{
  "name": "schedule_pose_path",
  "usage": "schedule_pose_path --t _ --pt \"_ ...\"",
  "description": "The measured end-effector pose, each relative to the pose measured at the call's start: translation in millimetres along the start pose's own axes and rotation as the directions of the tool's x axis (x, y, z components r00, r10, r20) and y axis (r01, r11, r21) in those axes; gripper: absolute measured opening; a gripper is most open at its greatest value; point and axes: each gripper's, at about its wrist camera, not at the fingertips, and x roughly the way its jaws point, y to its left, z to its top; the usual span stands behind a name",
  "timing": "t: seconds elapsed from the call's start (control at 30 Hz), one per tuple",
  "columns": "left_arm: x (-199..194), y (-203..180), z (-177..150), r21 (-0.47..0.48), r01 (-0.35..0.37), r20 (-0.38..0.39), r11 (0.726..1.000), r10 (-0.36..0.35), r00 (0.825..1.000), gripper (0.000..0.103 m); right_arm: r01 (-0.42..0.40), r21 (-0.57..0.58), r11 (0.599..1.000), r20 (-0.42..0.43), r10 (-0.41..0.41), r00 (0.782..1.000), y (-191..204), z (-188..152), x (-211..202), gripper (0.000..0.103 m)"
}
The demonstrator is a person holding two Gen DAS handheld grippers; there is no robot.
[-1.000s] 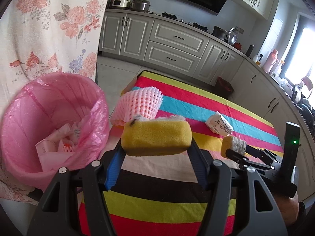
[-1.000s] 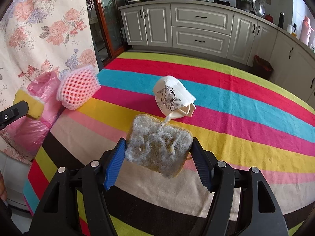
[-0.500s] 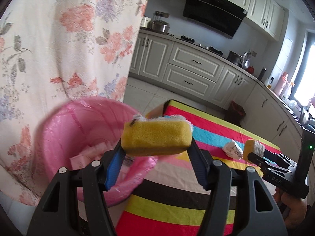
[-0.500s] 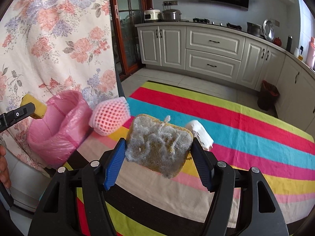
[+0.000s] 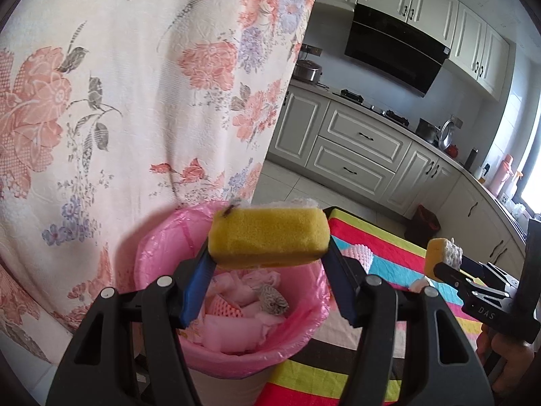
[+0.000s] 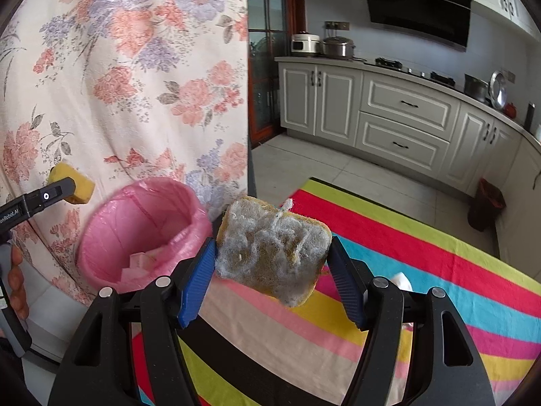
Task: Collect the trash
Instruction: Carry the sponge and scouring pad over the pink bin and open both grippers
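Observation:
My left gripper (image 5: 268,264) is shut on a yellow sponge (image 5: 267,237) and holds it above the near rim of a pink-lined trash bin (image 5: 152,257) that holds crumpled trash. My right gripper (image 6: 272,270) is shut on a worn yellow sponge with a grey scouring face (image 6: 270,250), over the striped table's left end, right of the bin (image 6: 135,230). The left gripper and its sponge (image 6: 72,186) show at the left of the right wrist view. The right gripper with its sponge (image 5: 443,257) shows at the right of the left wrist view.
A striped tablecloth (image 6: 422,270) covers the table. A pink foam fruit net (image 5: 360,253) and a crumpled white wrapper (image 6: 402,280) lie on it. A floral curtain (image 5: 135,101) hangs behind the bin. Kitchen cabinets (image 6: 399,121) line the far wall.
Both grippers have moved left toward the bin, each still holding its sponge. The left one now hangs over the bin; the right one has come to the table's left end.

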Motion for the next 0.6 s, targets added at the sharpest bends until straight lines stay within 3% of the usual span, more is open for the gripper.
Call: schedule_pose_path --t 0.6 --pt "3 31 20 -0.032 -0.032 0.028 0.999 0.033 0.999 0.061 -0.149 -0.124 0.981 0.002 0.15 0.989 84 53 45 0.064"
